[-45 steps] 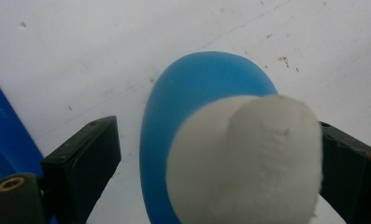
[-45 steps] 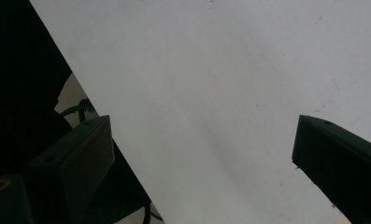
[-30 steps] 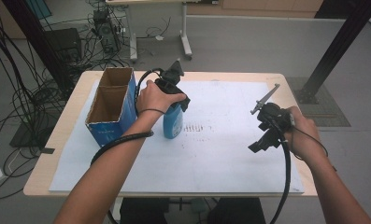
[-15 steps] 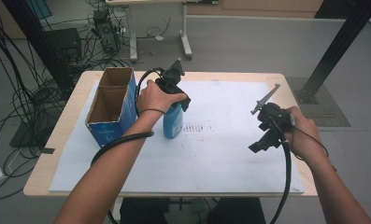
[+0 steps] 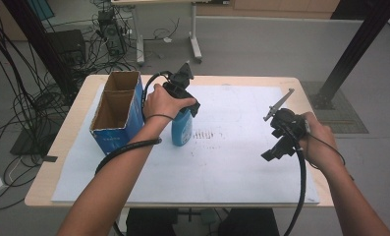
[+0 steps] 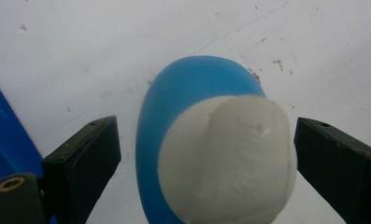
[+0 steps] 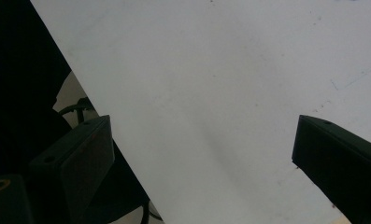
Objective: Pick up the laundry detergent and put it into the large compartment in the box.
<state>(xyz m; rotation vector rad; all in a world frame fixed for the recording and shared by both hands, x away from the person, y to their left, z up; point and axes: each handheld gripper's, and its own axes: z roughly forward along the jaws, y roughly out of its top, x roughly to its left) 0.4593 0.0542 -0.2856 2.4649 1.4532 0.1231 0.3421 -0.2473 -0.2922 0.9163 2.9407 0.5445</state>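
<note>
On the wooden surface [image 5: 60,162] lies a white sheet [image 5: 232,167]; grey floor, cables and a second table fill the room behind. Your left claw [image 6: 204,154] stands released, its jaws either side of the white cap of a blue bottle [image 5: 181,129] without touching it. The bottle stands upright, long axis vertical, cap upward, just beside a blue cardboard box [image 5: 116,115]. Your right claw [image 7: 204,158] hangs released over bare sheet, well apart.

No legible text anywhere.
</note>
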